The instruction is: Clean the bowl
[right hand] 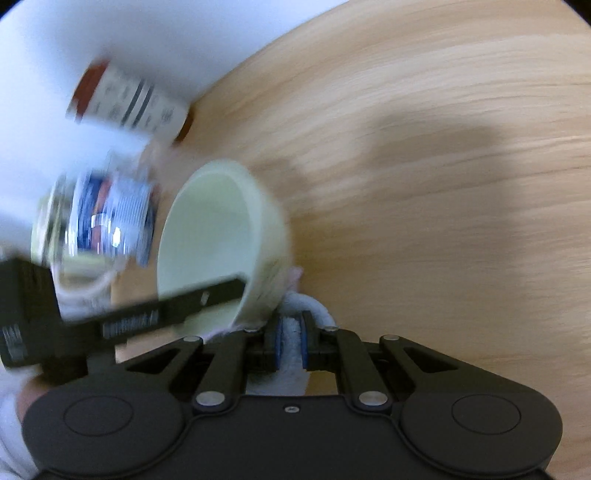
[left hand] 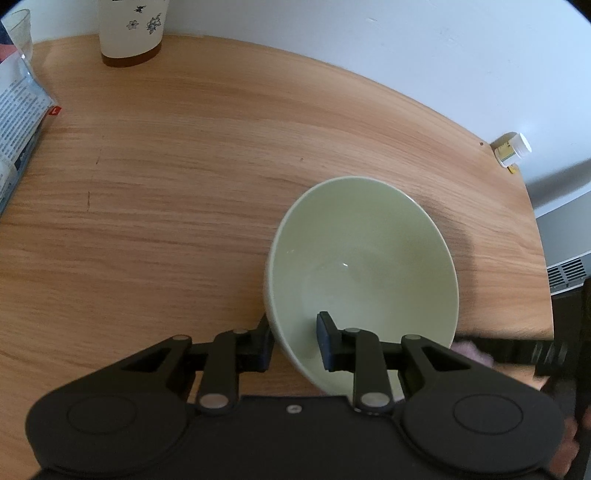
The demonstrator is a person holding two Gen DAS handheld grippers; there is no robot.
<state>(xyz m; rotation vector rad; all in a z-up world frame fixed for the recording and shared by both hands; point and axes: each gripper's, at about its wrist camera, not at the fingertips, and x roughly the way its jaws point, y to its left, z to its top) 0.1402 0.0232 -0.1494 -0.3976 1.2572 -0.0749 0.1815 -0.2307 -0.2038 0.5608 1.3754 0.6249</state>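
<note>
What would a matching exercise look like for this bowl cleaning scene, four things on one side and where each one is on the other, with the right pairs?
Things:
1. bowl
2. white cloth
3. flowered cup
4. small white-capped bottle

Places:
A. far table edge by the wall
B. rim between the left gripper's jaws
C. table's right edge
D. pinched in the right gripper

Pairs: 1-B, 2-D, 3-A, 4-C

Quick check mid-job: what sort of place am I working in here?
Probably a home, at a round wooden table against a white wall. A flower-printed cup, a small pill bottle and a printed packet sit around the green bowl.
</note>
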